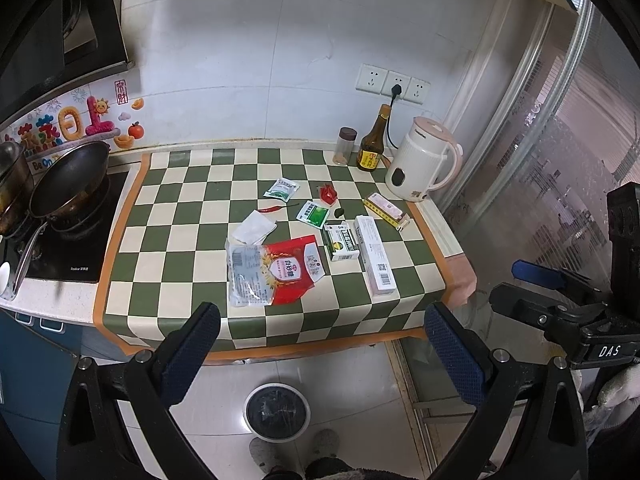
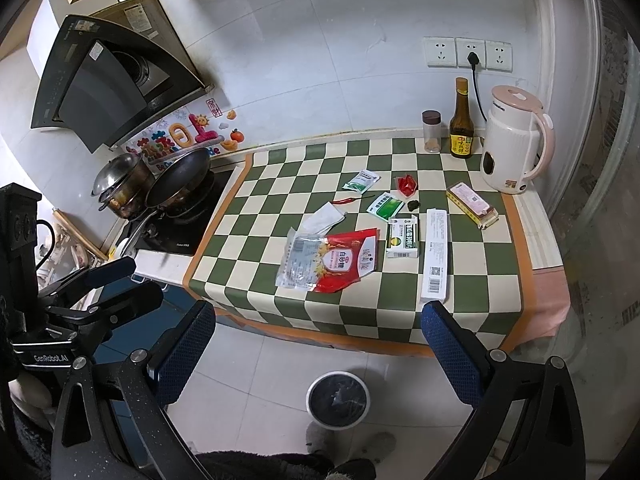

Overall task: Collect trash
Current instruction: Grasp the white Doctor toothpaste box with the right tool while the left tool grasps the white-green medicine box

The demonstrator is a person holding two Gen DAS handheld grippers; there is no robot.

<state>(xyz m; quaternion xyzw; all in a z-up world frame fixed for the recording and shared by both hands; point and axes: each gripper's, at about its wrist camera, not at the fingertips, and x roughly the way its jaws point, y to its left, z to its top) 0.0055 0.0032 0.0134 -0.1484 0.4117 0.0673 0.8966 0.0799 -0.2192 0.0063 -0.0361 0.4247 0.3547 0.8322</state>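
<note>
Trash lies on the green-and-cream checked counter [image 1: 180,240]: a red and clear sugar bag [image 1: 272,272], a white tissue [image 1: 253,227], a red chilli [image 1: 276,209], two green sachets [image 1: 282,190] [image 1: 313,214], a red wrapper [image 1: 327,194], a green-and-white box [image 1: 341,241], a long white box [image 1: 374,254] and a pink-and-yellow box [image 1: 386,210]. A round bin [image 1: 277,411] with a dark liner stands on the floor below the counter's front edge; it also shows in the right wrist view [image 2: 338,398]. My left gripper [image 1: 320,354] and right gripper [image 2: 320,354] are open and empty, held in front of the counter above the bin.
A pink-and-white kettle [image 1: 424,160], a brown sauce bottle [image 1: 374,142] and a spice jar [image 1: 346,146] stand at the back right. A stove with a wok [image 1: 68,180] and a pot is on the left. A glass door [image 1: 560,184] is on the right.
</note>
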